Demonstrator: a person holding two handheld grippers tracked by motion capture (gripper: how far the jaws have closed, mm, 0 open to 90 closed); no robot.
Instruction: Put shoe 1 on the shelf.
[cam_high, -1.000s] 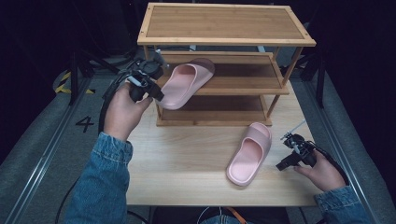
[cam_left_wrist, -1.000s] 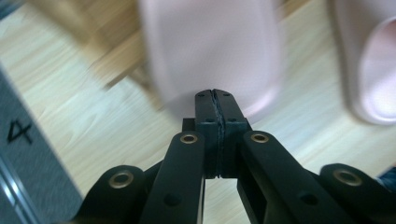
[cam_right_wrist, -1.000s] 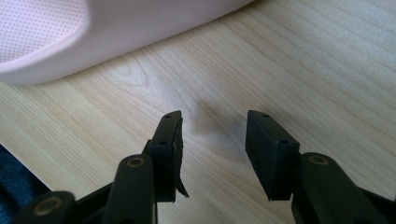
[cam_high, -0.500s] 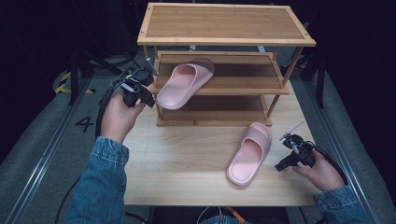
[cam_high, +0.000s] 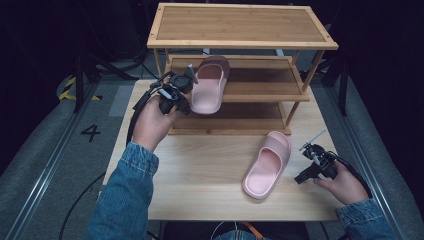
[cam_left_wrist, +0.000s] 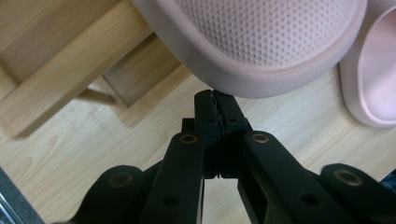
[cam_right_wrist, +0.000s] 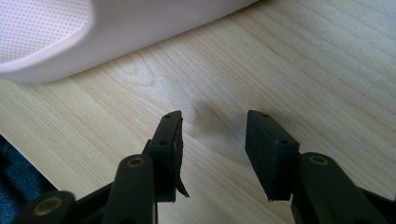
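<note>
Left gripper (cam_high: 189, 80) pinching a pink slipper (cam_high: 209, 85) at the rack's middle shelf (cam_high: 260, 89)

Its jaws are pressed together on what looks like the slipper's edge, the denim-sleeved forearm reaching toward 12 o'clock. The right gripper (cam_high: 311, 150), at 4 o'clock on the table (cam_high: 200, 170), rests low with jaws apart over bare wood. A second pink slipper (cam_high: 267, 164) lies just beside it. A floor marking (cam_high: 91, 132) reads "4"
</note>
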